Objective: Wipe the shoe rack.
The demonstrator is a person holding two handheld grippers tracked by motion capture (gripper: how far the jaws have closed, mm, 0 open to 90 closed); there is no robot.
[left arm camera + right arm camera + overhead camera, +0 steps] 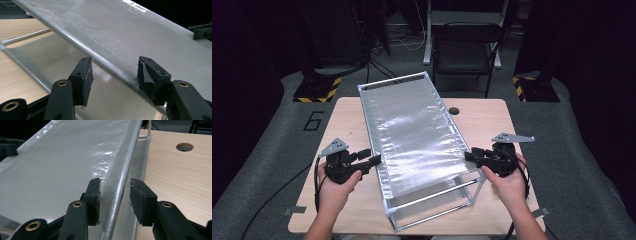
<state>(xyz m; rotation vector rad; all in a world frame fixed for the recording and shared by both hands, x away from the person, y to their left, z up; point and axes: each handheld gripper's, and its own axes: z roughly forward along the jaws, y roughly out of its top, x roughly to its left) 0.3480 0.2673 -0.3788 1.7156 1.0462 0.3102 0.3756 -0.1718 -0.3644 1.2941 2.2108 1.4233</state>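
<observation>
Wooden table, dark room behind: one metal-framed rack covered in translucent plastic sheeting, lying lengthwise along the table's middle. Left gripper at the rack's left top edge, jaws apart and straddling the sheeted rail. Right gripper at the right top edge, jaws likewise apart around that rail.

The frame stands in the middle of the table, long axis running away from the person; the left gripper sits at the frame's left edge, the right gripper at its right edge; a chair stands behind the frame, beyond the table; a hole in the tabletop lies right of the frame.
</observation>
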